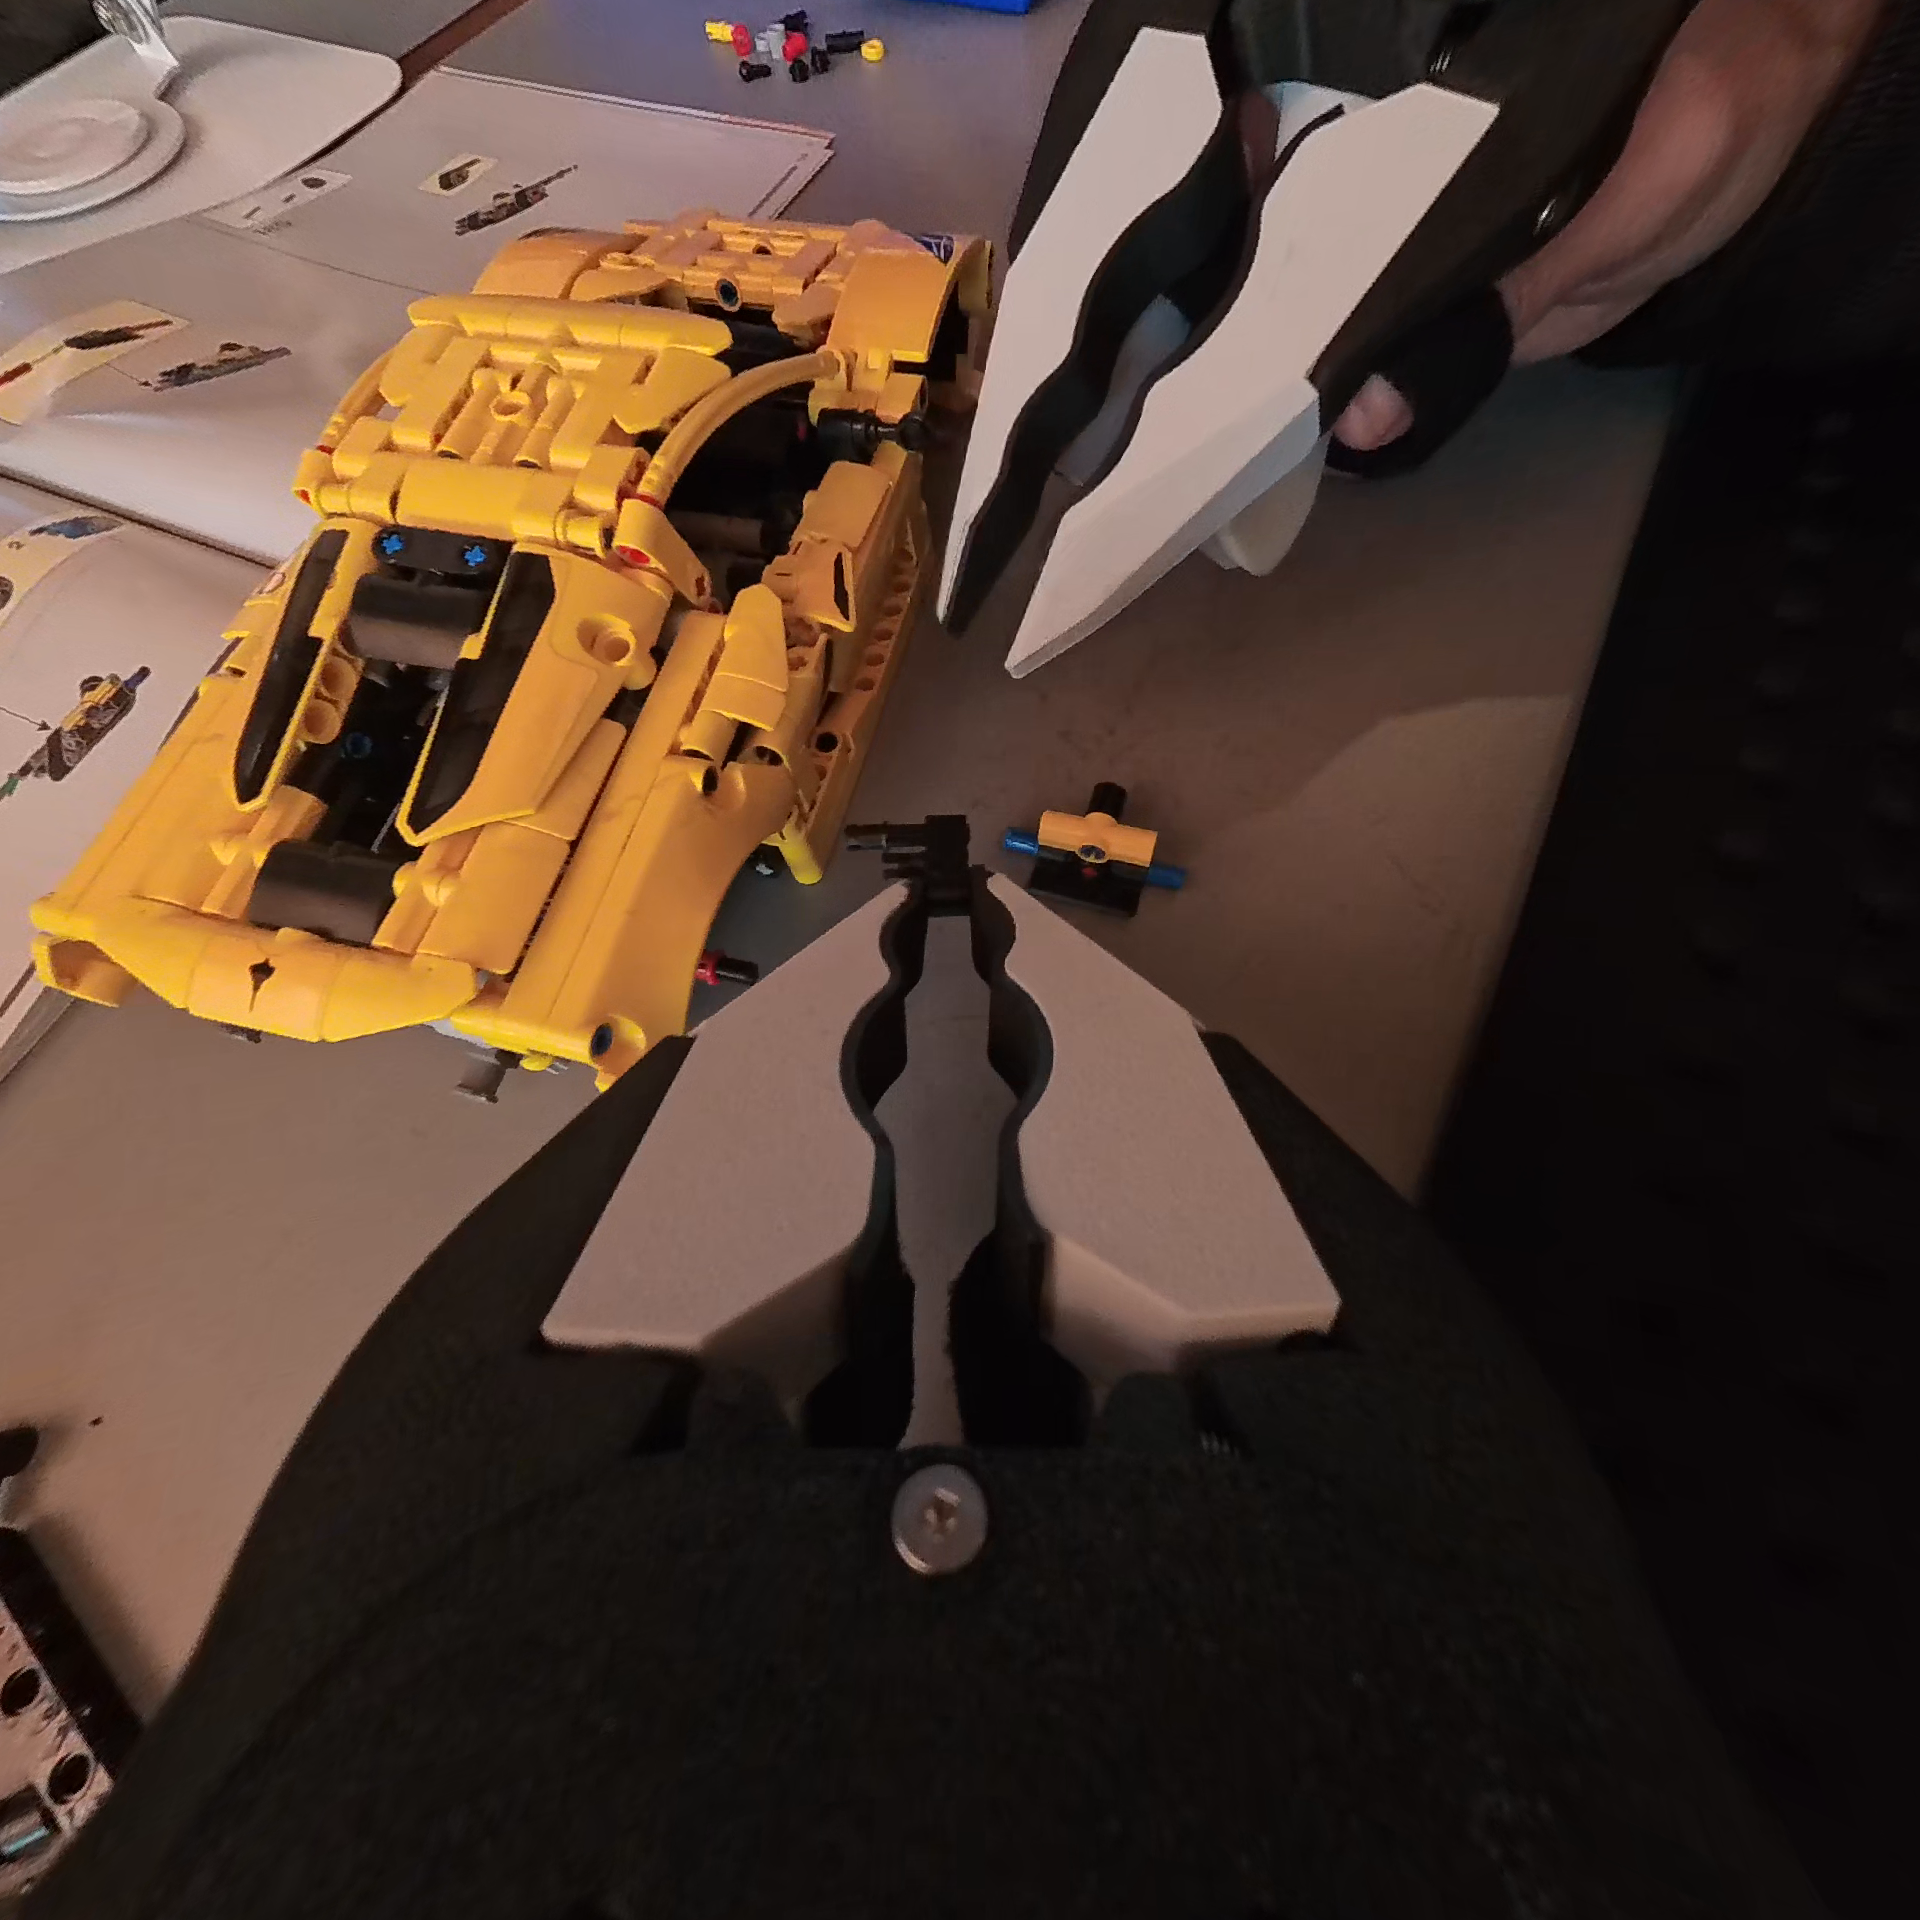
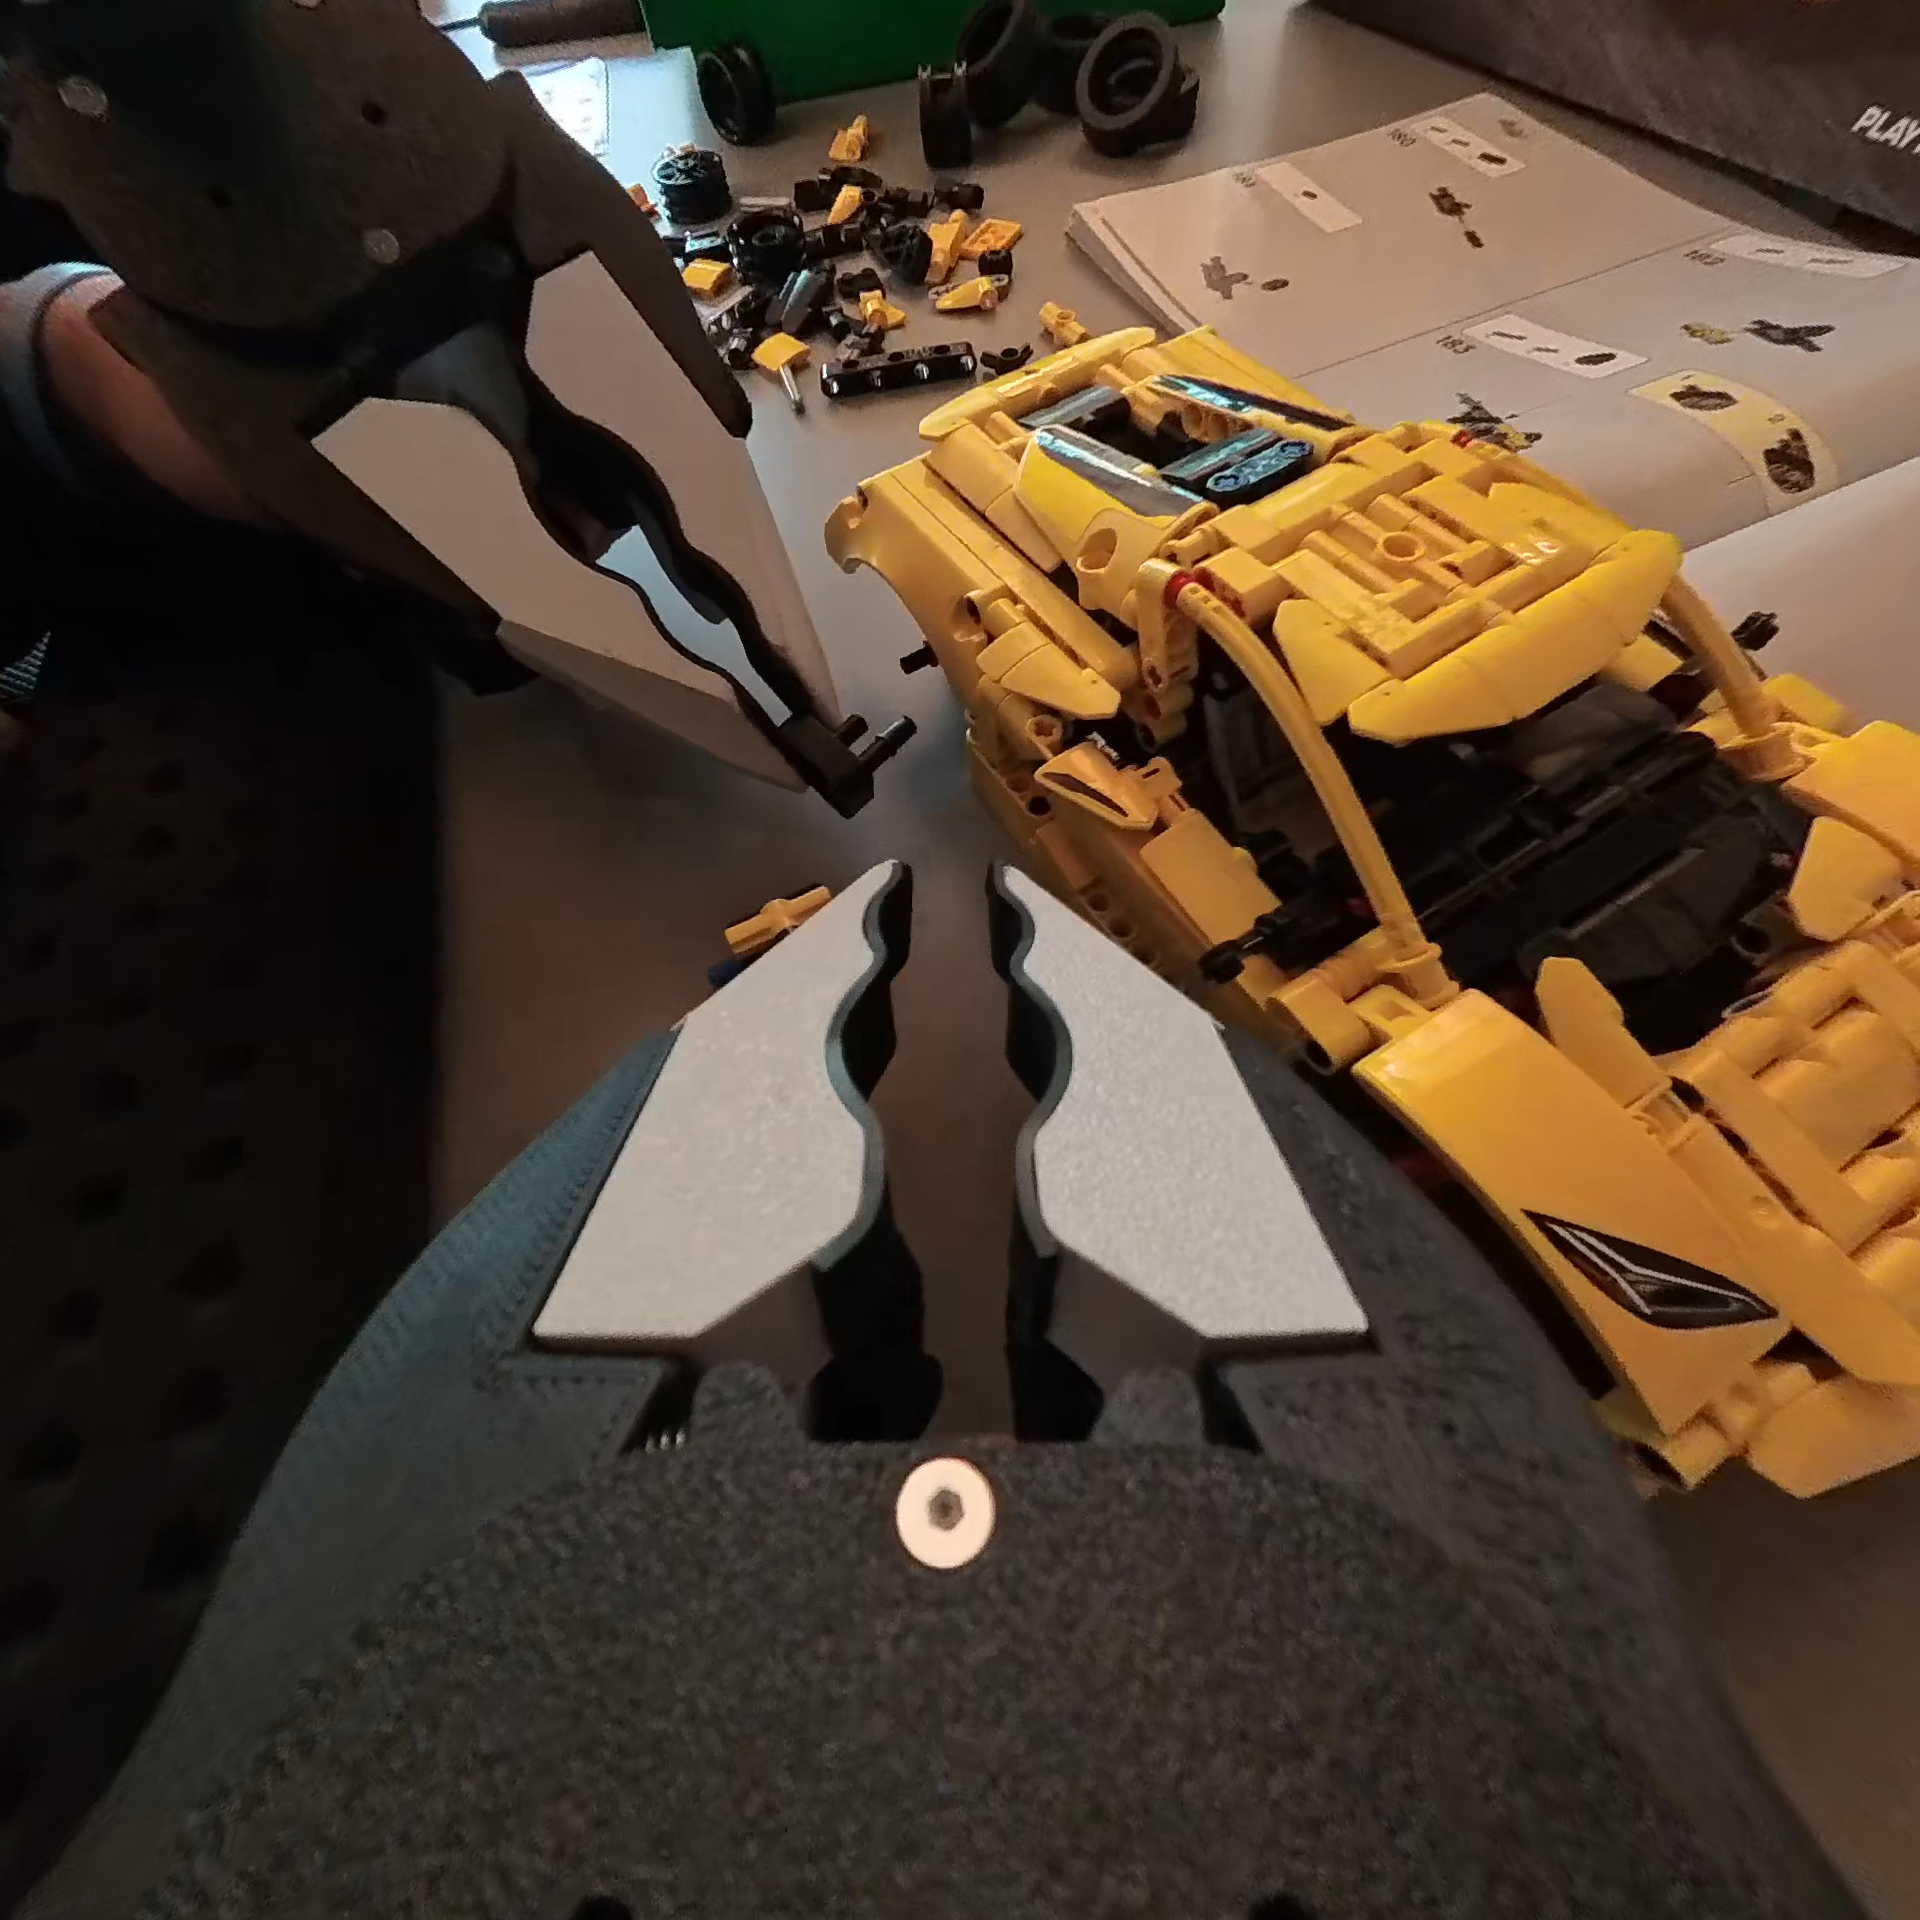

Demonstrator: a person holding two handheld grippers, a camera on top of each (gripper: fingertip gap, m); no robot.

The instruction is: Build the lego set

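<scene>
A yellow lego car [image 1: 499,665] lies on the grey table; it also shows in the right wrist view [image 2: 1403,831]. My left gripper [image 1: 943,885] is shut on a small black connector piece with pins [image 1: 920,840], held just right of the car's side; the piece shows in the right wrist view [image 2: 857,758] at the left gripper's tips. A small yellow, black and blue sub-assembly [image 1: 1096,852] lies on the table right of it, partly hidden behind my right finger [image 2: 774,920]. My right gripper [image 2: 948,883] is open and empty; it hangs above the table in the left wrist view [image 1: 987,634].
An open instruction booklet [image 1: 312,260] lies under and behind the car [image 2: 1455,260]. Several loose yellow and black parts [image 2: 862,270] and black tyres [image 2: 1122,83] lie at the back. Small pins [image 1: 795,47] and a white plate [image 1: 73,145] lie far off. Across from one pair of fingers to the other is roughly 5 cm.
</scene>
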